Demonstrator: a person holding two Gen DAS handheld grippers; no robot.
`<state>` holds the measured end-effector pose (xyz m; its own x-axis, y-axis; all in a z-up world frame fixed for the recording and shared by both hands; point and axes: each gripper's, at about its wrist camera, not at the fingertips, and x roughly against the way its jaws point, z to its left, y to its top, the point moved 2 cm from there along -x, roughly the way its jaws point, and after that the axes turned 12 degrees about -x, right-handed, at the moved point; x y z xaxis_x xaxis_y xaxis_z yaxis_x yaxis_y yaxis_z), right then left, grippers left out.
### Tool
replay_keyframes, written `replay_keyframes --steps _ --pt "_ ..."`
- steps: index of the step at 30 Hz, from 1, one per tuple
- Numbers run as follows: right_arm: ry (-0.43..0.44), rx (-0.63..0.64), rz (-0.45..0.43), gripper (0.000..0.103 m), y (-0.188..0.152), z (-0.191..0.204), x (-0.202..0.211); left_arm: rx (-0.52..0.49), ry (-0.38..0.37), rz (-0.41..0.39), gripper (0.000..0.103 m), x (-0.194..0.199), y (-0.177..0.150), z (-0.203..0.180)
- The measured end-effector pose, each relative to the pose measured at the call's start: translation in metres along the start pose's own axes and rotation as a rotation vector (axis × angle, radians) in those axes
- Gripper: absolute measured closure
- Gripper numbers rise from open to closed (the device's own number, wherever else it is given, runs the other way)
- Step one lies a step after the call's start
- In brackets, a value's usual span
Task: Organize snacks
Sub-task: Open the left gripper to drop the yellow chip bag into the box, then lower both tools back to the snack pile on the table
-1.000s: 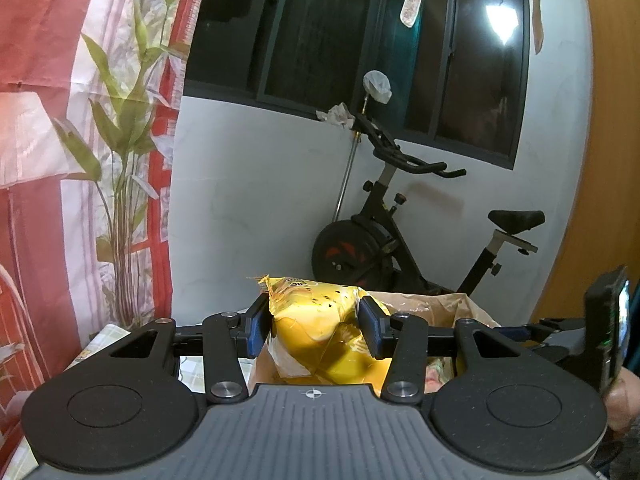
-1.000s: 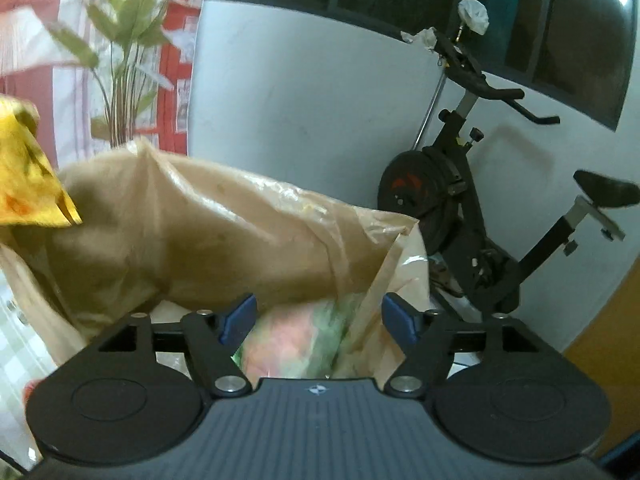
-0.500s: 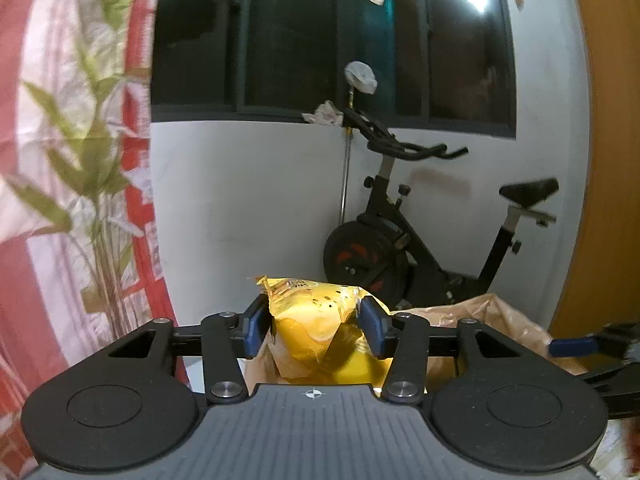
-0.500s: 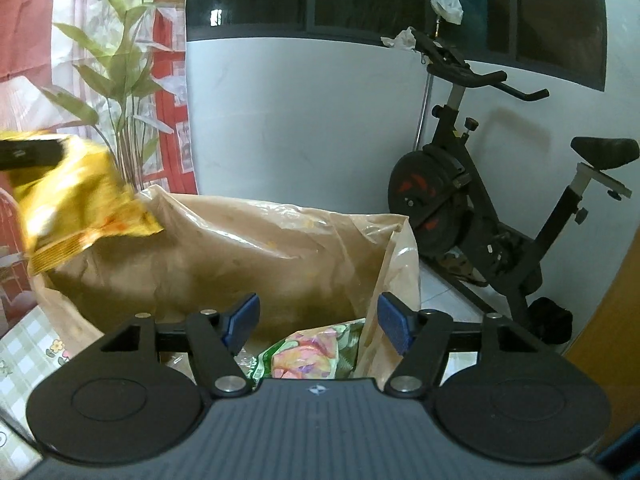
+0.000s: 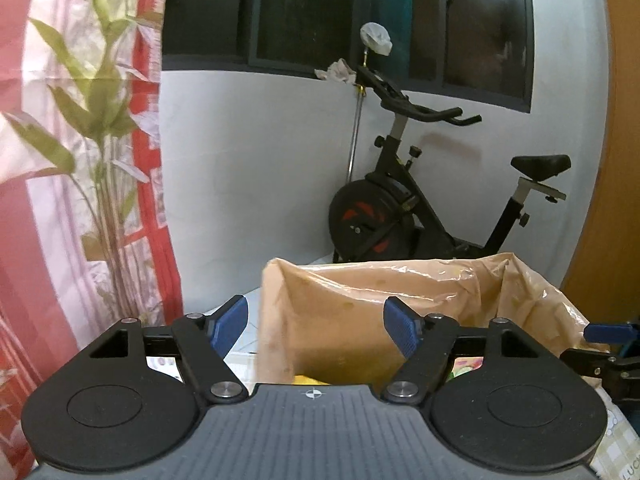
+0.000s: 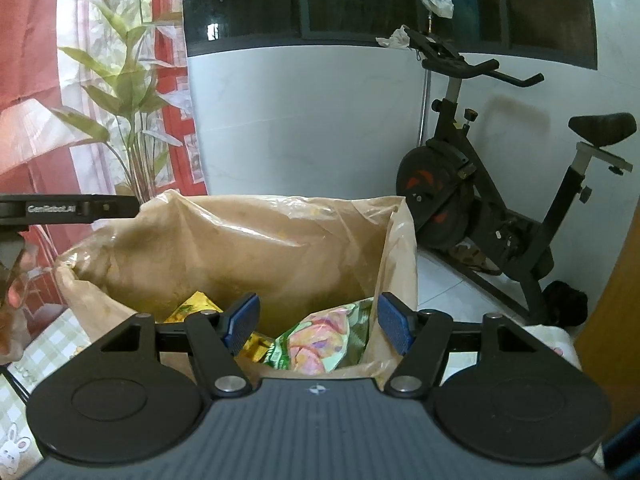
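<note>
My left claw [image 5: 314, 326] is spreading with nothing between its blue pads, poised above the near-left corner of the open brown paper bag [image 6: 248, 248]. The yellow snack packet [image 6: 192, 306] lies inside the bag, below and ahead, beside a green-and-pink packet [image 6: 320, 340]. My right claw [image 6: 318, 324] hangs half-spread and empty, over the bag's near rim, closest to the green-and-pink packet.
</note>
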<state>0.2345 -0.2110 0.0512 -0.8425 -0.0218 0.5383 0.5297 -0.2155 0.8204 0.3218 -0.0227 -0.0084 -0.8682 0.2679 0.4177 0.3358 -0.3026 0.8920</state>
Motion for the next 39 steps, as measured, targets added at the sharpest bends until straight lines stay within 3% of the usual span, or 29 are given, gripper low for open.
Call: replay_keyframes --steps 11,15,19,27,34,39 --pt "0.058 -0.006 -0.057 0.035 -0.01 0.012 0.049 0.064 0.017 -0.006 0.026 0.072 -0.003 0.039" --pt "0.07 -0.007 -0.08 0.035 -0.014 0.015 0.069 0.074 0.02 -0.002 0.026 0.099 -0.023 0.044" --pt "0.072 -0.012 -0.086 0.035 -0.032 0.016 0.086 0.105 0.0 0.036 0.026 0.117 -0.064 0.039" --pt "0.044 -0.013 -0.004 0.035 -0.096 0.019 0.092 0.131 -0.032 0.155 0.028 0.124 -0.141 0.019" --pt "-0.019 -0.026 0.083 0.034 -0.138 0.008 0.093 0.165 -0.065 0.201 0.028 0.122 -0.168 0.007" --pt "-0.068 -0.04 0.163 0.022 -0.158 -0.004 0.094 0.168 -0.135 0.236 0.029 0.118 -0.18 -0.013"
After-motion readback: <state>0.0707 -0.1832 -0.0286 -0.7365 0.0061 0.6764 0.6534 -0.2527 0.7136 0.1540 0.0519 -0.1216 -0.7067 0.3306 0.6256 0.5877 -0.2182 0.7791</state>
